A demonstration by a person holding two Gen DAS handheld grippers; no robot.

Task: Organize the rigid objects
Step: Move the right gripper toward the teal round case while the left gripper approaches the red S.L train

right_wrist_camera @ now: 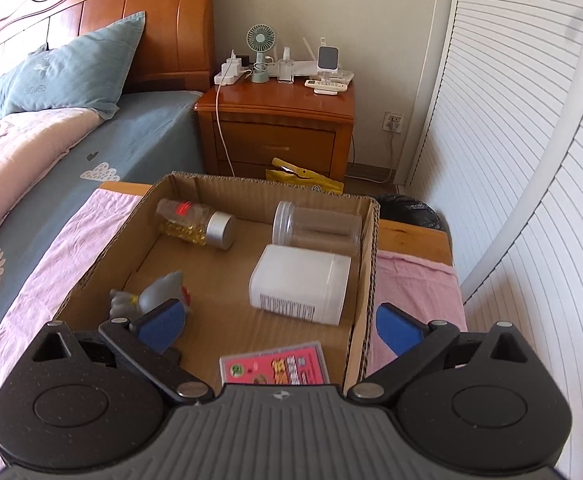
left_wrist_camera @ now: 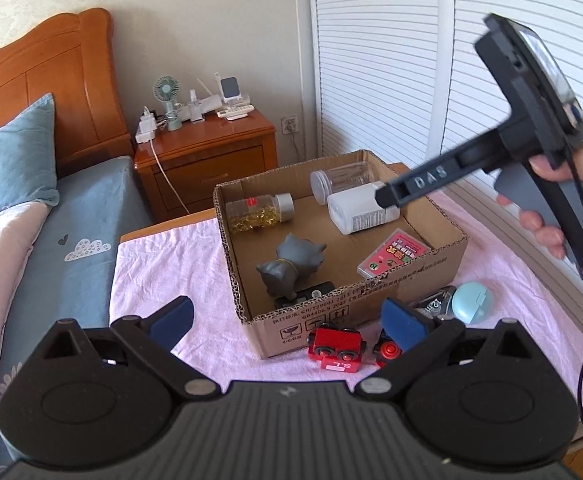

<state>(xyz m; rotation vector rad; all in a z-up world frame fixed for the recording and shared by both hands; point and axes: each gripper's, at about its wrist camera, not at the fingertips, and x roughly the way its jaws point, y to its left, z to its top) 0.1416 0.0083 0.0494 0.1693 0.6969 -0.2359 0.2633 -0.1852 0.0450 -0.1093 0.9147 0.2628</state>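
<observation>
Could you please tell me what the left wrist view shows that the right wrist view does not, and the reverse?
Only the left wrist view shows the red toy train, the round blue case and the silver item lying outside the box, plus the right gripper seen from outside over the box.

Only the right wrist view shows the yellow bag and black bin behind the box.

Both show the capsule bottle, clear jar, white bottle, grey figurine and pink card pack inside the box, and the nightstand.

A wooden table (right_wrist_camera: 415, 240) has a pink cloth (left_wrist_camera: 171, 260) on it, with a cardboard box (left_wrist_camera: 371, 312), a red toy train (left_wrist_camera: 335, 346) and a blue round case (left_wrist_camera: 471, 302) on top.
</observation>
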